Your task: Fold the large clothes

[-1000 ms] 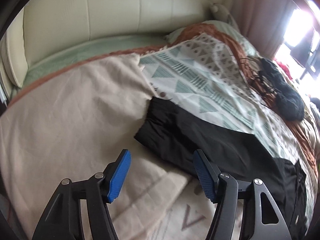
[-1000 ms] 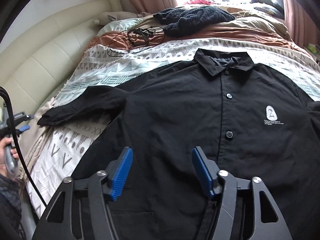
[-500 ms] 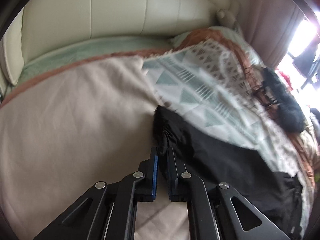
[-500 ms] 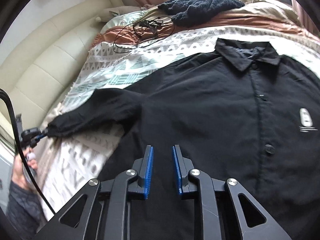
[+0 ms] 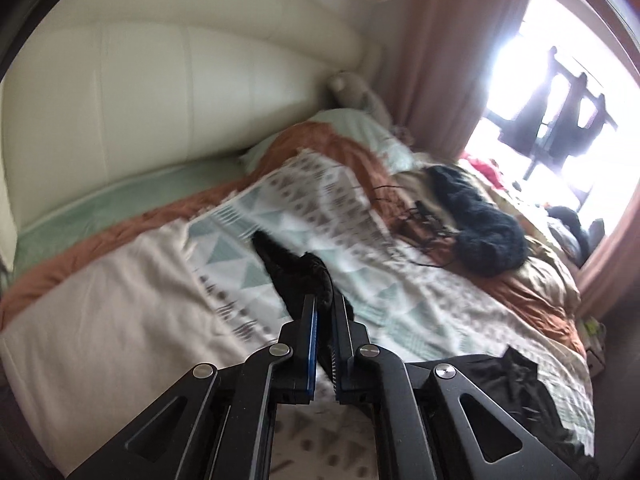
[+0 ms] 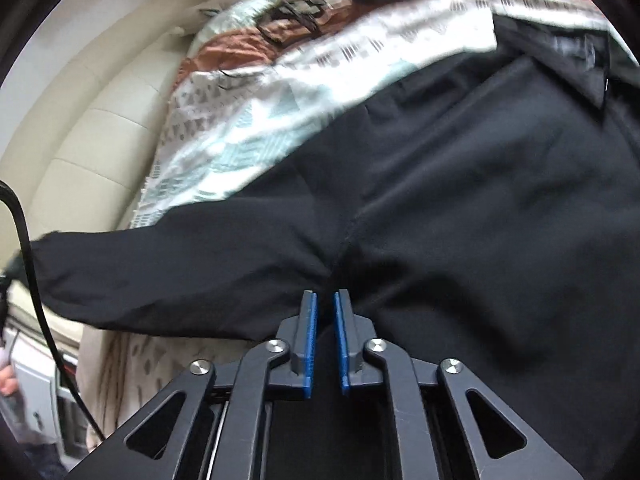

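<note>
the black shirt (image 6: pixel 460 184) lies face up across the patterned bedspread (image 5: pixel 400 292), collar toward the window end of the bed. the left gripper (image 5: pixel 324 304) has its fingers clamped on the sleeve cuff (image 5: pixel 296 276), which stands lifted off the covers, bunched above the pads. the right gripper (image 6: pixel 325 300) sits at the underarm, where the sleeve (image 6: pixel 180 272) meets the body; its jaws have just been closing and now stand nearly together, with black cloth gathered at the tips — the pinch looks real, though motion blur keeps me from being sure how much fabric is caught.

the step in hand looks like folding the sleeve inward over the chest. to do it well, i'd keep the right pinch low as a hinge at the seam and carry the cuff over in an arc, keeping the sleeve taut enough that it lands flat, not twisted. lift only as high as the cloth needs.

for room: the cream headboard (image 5: pixel 180 92) runs along the left side, near the cuff, so the swing should go away from it, over the shirt. the tangle of black cable (image 5: pixel 424 224) and the dark knit garment (image 5: pixel 480 232) lie beyond the collar, well apart from the sleeve's path. a black cord (image 6: pixel 28 264) hangs at the left of the right view and could snag the cuff.
</note>
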`<state>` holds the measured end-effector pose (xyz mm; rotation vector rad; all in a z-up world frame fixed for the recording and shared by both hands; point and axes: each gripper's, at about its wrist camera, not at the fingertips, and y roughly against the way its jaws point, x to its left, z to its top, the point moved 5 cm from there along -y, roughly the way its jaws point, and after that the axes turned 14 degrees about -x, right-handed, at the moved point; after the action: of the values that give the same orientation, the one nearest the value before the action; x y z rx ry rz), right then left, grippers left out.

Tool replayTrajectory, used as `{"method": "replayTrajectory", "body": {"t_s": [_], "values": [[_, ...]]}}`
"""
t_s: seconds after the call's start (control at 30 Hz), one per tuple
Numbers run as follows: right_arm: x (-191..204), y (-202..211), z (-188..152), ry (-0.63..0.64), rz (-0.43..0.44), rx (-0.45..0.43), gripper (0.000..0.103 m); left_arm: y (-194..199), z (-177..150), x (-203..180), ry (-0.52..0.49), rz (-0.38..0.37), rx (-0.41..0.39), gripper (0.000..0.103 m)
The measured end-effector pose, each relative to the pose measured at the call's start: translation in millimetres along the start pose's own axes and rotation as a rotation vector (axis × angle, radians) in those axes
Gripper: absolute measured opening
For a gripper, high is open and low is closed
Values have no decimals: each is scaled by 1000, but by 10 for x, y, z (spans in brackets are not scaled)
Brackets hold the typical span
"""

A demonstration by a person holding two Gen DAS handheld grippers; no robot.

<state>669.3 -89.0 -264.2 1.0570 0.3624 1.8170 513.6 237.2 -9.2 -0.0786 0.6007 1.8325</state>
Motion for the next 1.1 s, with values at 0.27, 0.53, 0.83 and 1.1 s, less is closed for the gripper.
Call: {"method": "replayTrajectory", "body": {"t_s": [0.27, 0.53, 0.83, 1.1], "values": [[-110, 523, 30, -7, 19, 35, 11, 299, 257, -836, -53, -126, -52, 5], [-473, 1978, 68, 23, -19, -114, 58, 623, 359, -1761, -112, -244, -79, 5], [-1193, 2792, 44, -96, -91, -269, 64, 852, 197, -2821, -203, -315, -83, 5], [-1739, 2952, 224, -256, -159, -359, 64, 880, -188, -3920, -311, -394, -75, 5]]}}
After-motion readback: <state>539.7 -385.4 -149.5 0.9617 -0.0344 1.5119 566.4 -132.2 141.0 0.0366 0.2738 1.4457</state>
